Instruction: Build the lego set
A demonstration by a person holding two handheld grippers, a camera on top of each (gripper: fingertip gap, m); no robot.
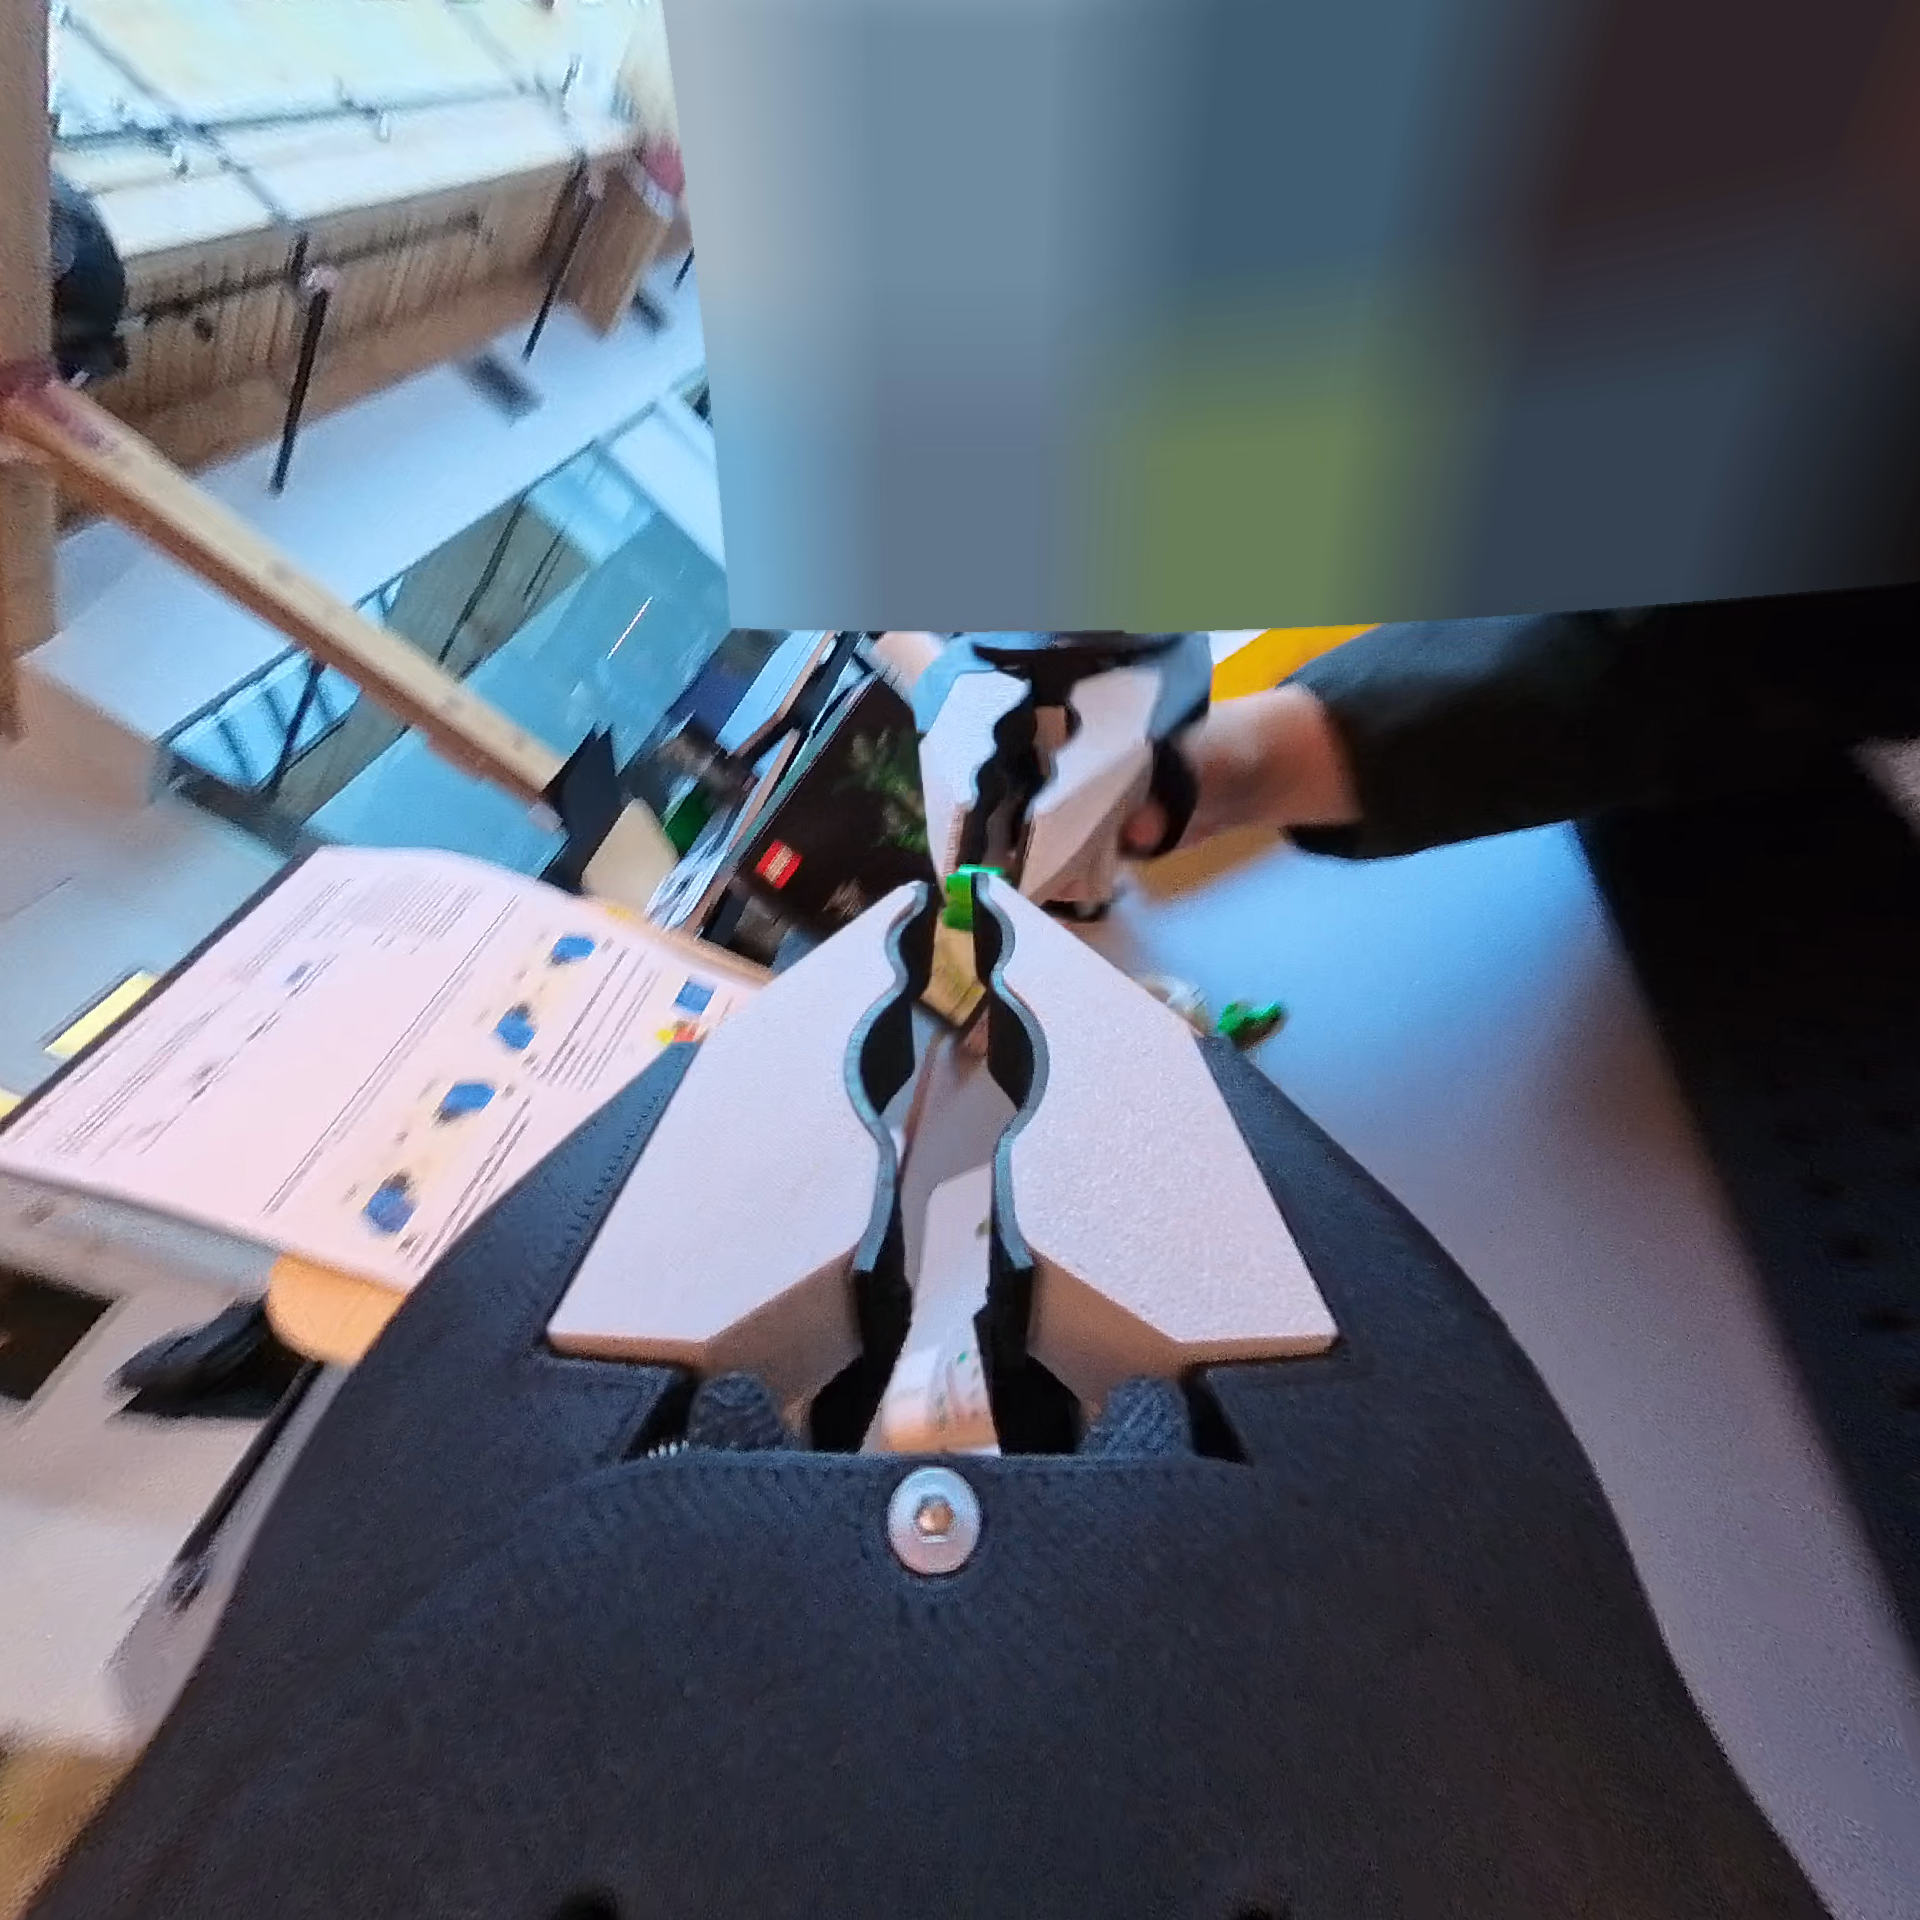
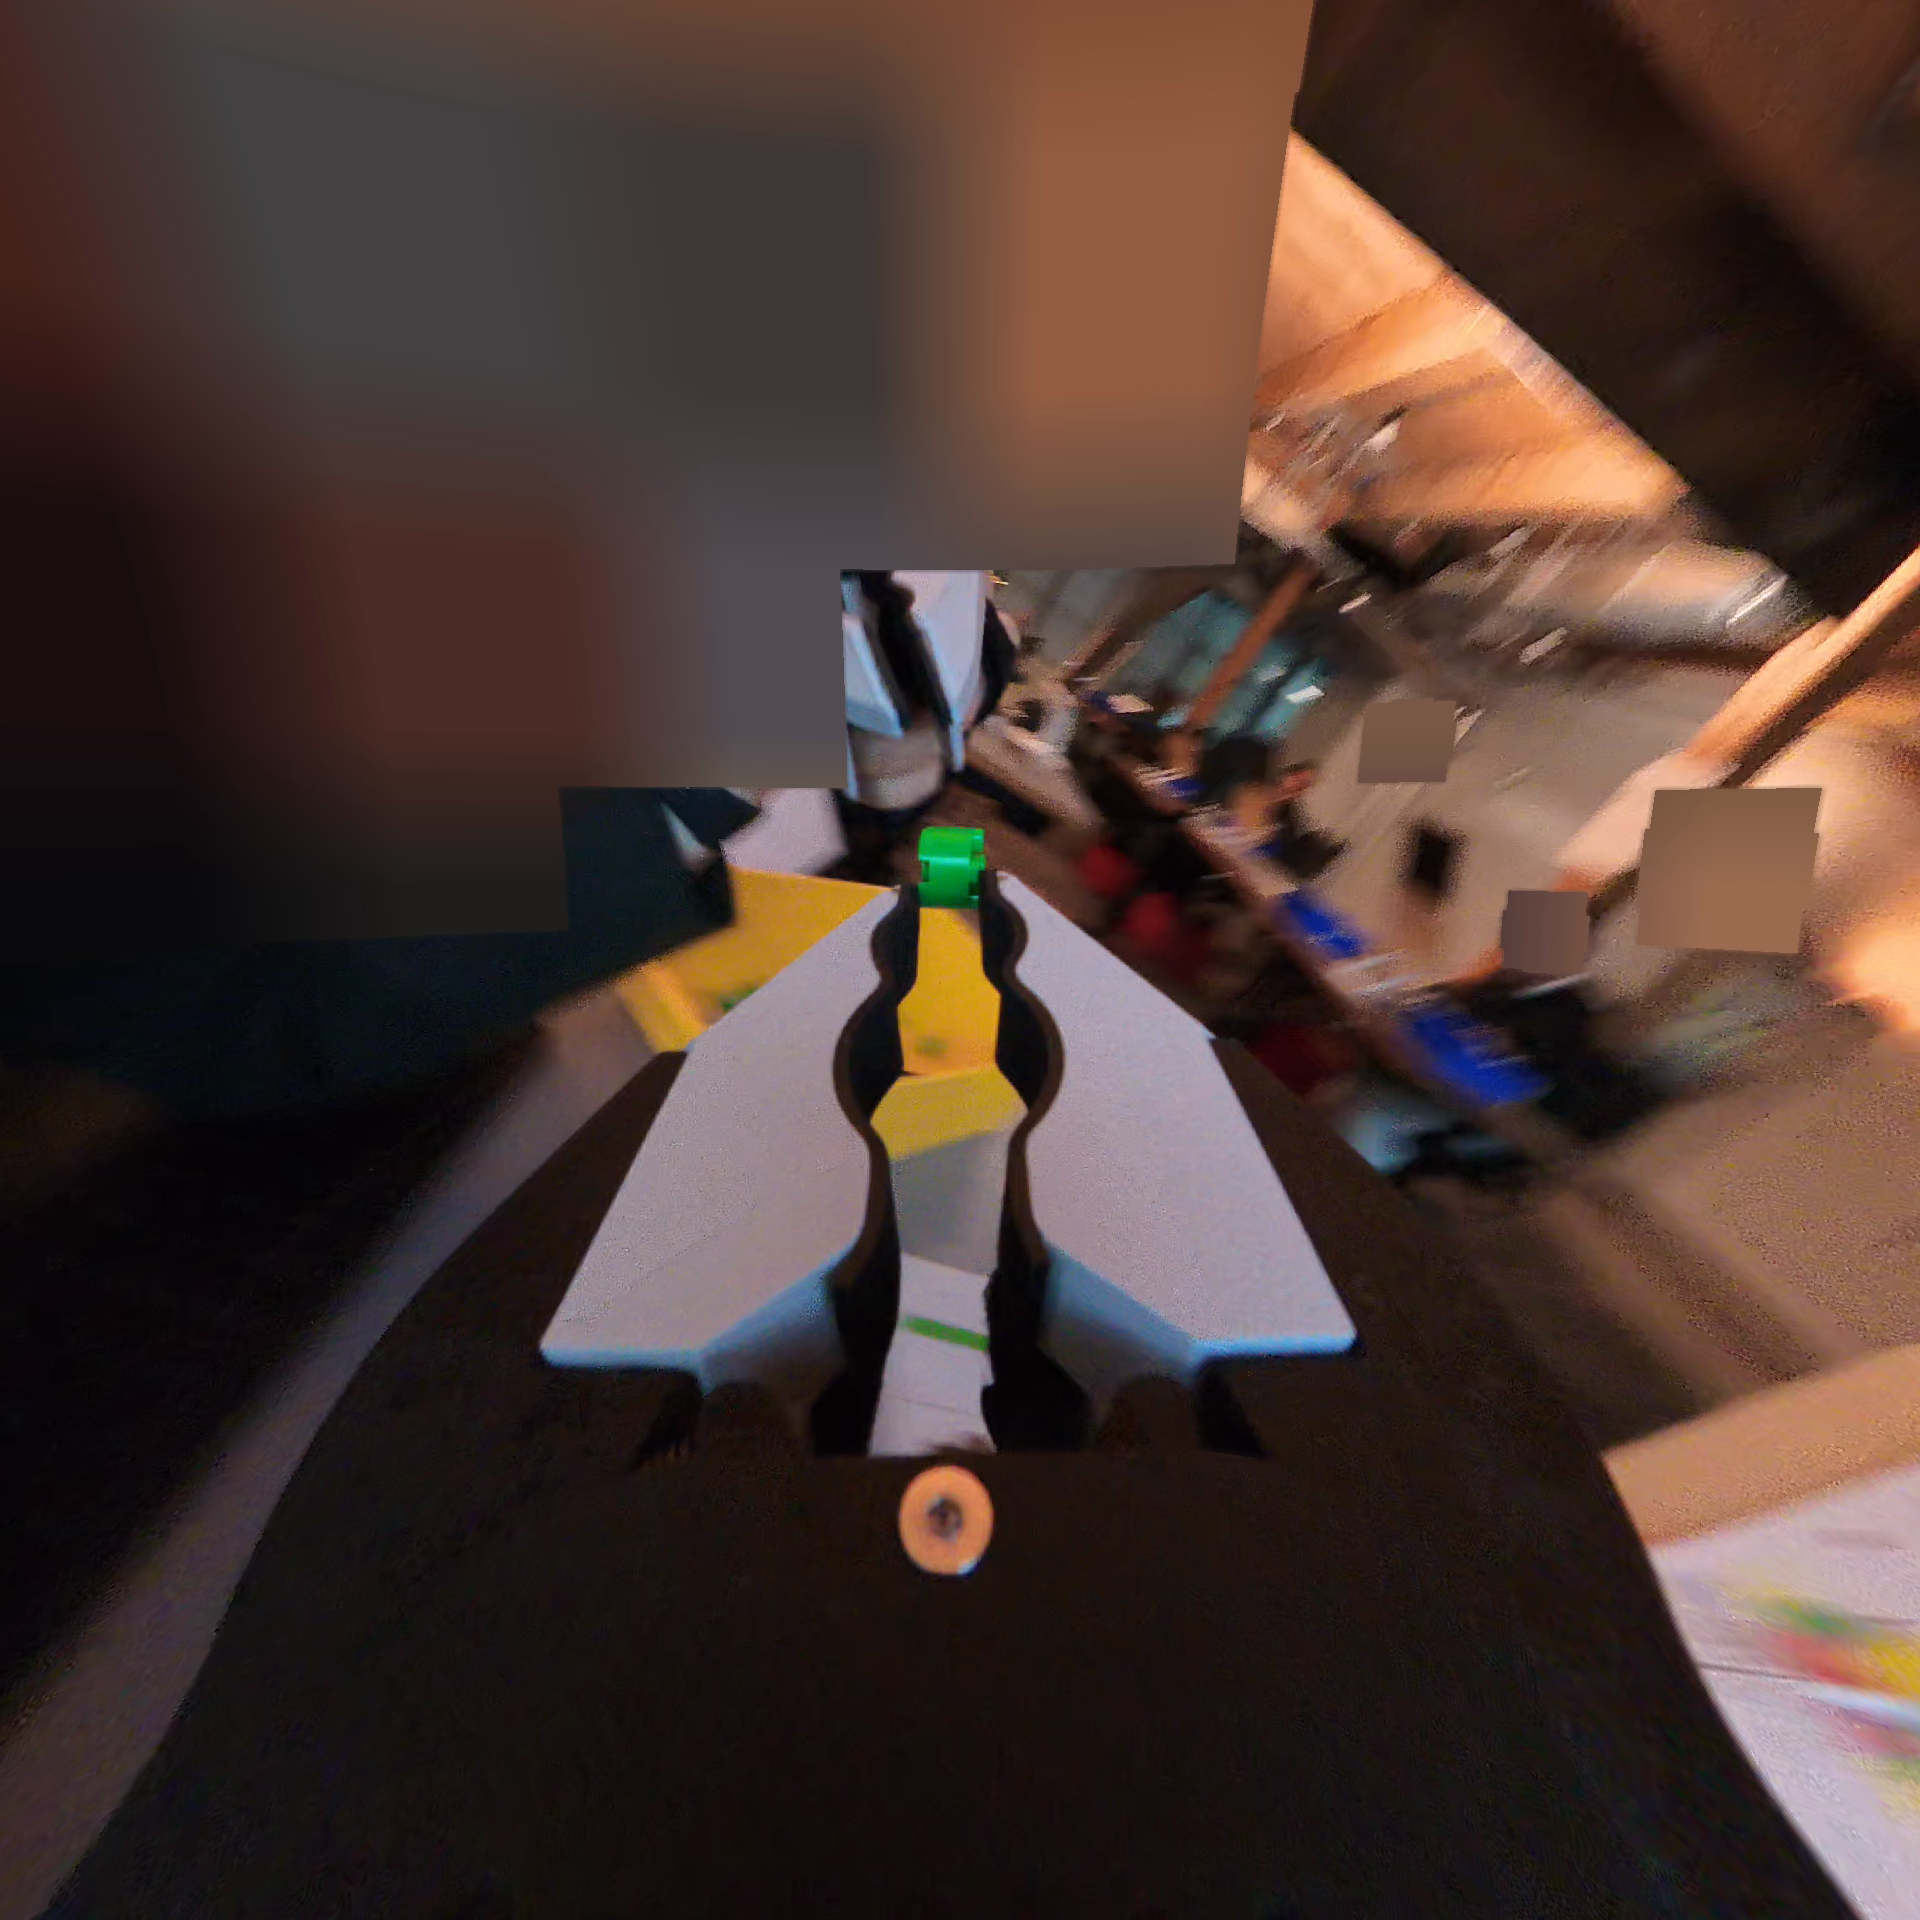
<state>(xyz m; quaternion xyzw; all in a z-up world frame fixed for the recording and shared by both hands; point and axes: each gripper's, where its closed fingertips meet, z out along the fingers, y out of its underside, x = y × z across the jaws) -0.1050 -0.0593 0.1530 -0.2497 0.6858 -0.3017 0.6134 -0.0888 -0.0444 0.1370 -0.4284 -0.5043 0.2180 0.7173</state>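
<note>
A small bright green lego piece (image 1: 962, 896) sits between the tips of my left gripper (image 1: 956, 904), whose jaws are nearly closed on it. My right gripper (image 1: 1000, 800), held by a hand in a dark sleeve, points down at the same spot from behind. In the right wrist view, my right gripper (image 2: 951, 891) is shut on a green lego piece (image 2: 950, 864) that looks like two small parts stacked. The left gripper (image 2: 906, 707) shows just beyond it. Whether the two grippers hold one piece or two joined ones cannot be told.
A printed instruction sheet (image 1: 343, 1039) lies at the left on a box. A dark lego box (image 1: 847, 821) stands behind the gripper tips. Loose green pieces (image 1: 1249, 1020) lie on the white table (image 1: 1434, 1091). A yellow tray (image 2: 800, 935) is under the right gripper. A colourful booklet (image 2: 1829, 1662) lies at lower right.
</note>
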